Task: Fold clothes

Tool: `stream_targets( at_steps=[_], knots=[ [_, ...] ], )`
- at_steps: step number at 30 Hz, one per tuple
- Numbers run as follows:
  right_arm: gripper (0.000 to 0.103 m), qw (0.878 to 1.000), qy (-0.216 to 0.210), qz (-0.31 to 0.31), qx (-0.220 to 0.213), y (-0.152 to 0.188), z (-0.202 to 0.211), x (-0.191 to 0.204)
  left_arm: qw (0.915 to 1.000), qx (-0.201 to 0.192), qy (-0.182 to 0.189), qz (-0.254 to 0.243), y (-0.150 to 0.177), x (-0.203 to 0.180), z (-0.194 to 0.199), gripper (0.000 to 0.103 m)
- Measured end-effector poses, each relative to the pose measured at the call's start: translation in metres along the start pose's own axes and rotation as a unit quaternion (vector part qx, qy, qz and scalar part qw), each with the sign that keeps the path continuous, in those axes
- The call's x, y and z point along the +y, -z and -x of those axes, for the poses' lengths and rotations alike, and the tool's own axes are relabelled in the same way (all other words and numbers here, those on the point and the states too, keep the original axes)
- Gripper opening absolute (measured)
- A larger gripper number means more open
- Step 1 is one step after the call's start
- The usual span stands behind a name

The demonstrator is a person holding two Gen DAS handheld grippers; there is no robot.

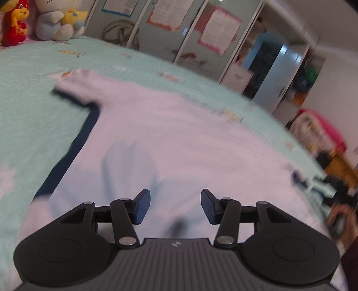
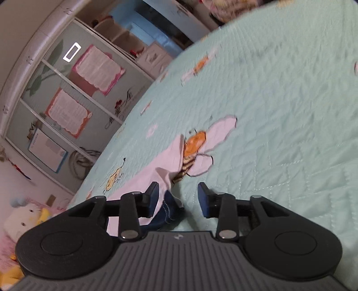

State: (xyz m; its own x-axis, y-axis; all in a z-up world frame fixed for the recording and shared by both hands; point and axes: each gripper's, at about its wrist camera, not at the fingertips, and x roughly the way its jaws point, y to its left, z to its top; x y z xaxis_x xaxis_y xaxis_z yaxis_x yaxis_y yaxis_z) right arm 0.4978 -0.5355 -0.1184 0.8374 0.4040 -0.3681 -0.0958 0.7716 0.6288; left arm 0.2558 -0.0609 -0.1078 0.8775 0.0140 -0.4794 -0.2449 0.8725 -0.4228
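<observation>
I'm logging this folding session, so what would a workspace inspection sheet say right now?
Surface: mint quilted bedspread with bee prints.
Job's things: white shirt with navy trim, spread flat, one sleeve out to the side.
Clutter: plush toys at the bed's far edge.
Grippers: left gripper open above the shirt; right gripper open, with the shirt's navy-trimmed edge between its fingers.
Cables: a loose coil against the wardrobe, type unclear.
Surroundings: wardrobe doors with papers stuck on.
</observation>
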Motion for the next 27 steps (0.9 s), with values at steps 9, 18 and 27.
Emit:
stream_targets(
  at_steps=[9,18,27],
  knots=[
    [0.037,0.967,-0.154,0.095,0.181,0.033,-0.049,0.100,0.9951,0.085,0.050,0.000,-0.057,-0.012,-0.104,0.048],
    [0.010,0.909,-0.197,0.138,0.340,0.072,-0.155,0.148,0.9800,0.152,0.129,-0.002,-0.097,0.015,-0.206,0.028],
    [0.000,0.949,-0.187,-0.048,0.251,0.034,-0.256,0.108,0.9740,0.069,0.140,0.164,-0.145,0.107,-0.288,0.005]
  ],
)
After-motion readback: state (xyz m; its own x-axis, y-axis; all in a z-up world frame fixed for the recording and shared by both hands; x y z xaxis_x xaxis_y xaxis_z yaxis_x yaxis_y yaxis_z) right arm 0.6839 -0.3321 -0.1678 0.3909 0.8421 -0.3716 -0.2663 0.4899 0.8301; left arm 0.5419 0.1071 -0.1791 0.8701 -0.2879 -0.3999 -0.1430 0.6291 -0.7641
